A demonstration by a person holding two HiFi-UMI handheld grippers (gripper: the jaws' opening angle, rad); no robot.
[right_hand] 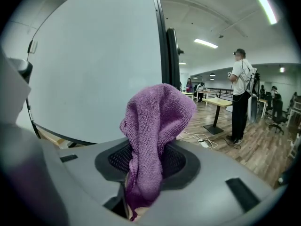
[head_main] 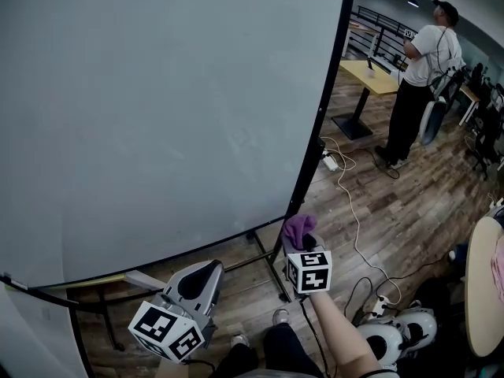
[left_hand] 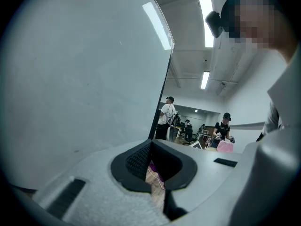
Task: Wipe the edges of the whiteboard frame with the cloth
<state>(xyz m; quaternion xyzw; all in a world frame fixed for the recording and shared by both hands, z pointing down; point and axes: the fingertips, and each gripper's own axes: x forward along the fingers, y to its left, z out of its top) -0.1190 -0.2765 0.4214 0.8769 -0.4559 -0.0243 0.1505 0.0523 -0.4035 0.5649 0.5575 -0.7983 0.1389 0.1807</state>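
**Item: purple cloth, carried at the lower right corner of the whiteboard**

- Location: the purple cloth (right_hand: 157, 126) is sitting in the right gripper (head_main: 303, 241), just beside the lower end of the whiteboard frame (head_main: 323, 132). Whether it is touching the frame cannot be told.
- Hold: the right jaws are clenching the cloth's lower folds. The left gripper (head_main: 197, 282) is hanging low with its jaws drawn together on nothing.
- Handling (judged): the looped terry is looking soft, light and limp. It is likely yielding under pressure, so a pinch low on the bunch, as here, is leaving a padded tuft free for wiping.
- Orientation: the cloth's long axis is running along the jaws, and the tuft is pointing up toward the whiteboard (head_main: 157, 116). The black right edge is running upright, and the lower edge is running across.
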